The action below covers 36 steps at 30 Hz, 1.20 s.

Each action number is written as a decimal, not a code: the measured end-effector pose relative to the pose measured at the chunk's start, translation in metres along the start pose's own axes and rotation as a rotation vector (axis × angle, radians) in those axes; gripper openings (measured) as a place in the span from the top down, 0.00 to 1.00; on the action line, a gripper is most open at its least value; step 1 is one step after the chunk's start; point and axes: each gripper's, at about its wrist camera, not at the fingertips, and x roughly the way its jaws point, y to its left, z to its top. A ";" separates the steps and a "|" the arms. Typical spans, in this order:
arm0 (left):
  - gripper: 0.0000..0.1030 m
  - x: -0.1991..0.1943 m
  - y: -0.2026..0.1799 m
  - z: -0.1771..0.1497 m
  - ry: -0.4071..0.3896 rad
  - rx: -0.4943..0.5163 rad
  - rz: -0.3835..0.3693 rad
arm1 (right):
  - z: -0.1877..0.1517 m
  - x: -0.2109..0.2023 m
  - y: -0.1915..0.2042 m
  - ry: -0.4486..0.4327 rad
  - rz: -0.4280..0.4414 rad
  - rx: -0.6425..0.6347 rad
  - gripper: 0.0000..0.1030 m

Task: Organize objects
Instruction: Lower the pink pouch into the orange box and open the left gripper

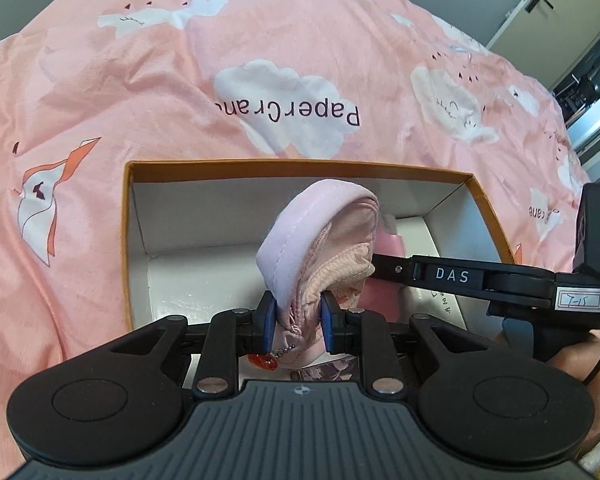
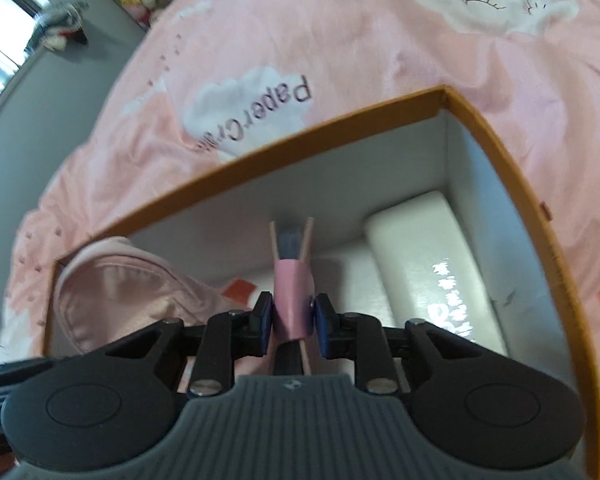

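So both tools are down over the open box [image 1: 485, 196], the orange-rimmed one with white inside walls, sitting on the bed's pink duvet [image 1: 180, 92] with the clouds and the "PaperCrane" print. The left tool [image 1: 298, 322] is clamped on a soft pink fabric pouch [image 1: 320, 240]; its blue pads pinch the lower end, and the pouch stands up between them over the box interior, with a little chain and an orange-red charm [image 1: 266, 361] dangling at the bottom. The right tool [image 2: 290, 320] has a pink clip-like thing [image 2: 293, 300] between its pads, with thin pale sticks and a bluish blurry bit poking out the top. The pad on one side looks like it's touching and the other has a sliver of gap, so honestly I can't tell if it's really gripped or loose. From the right wrist view, the pouch sits in the box's left part, a glossy white packet [image 2: 432, 264] lies along the right wall, and a small orange patch [image 2: 240, 292] shows on the floor between them.
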 end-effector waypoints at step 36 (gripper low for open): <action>0.72 0.054 -0.038 0.032 0.196 -0.016 -0.140 | -0.003 -0.054 0.004 -0.142 -0.234 -0.452 0.58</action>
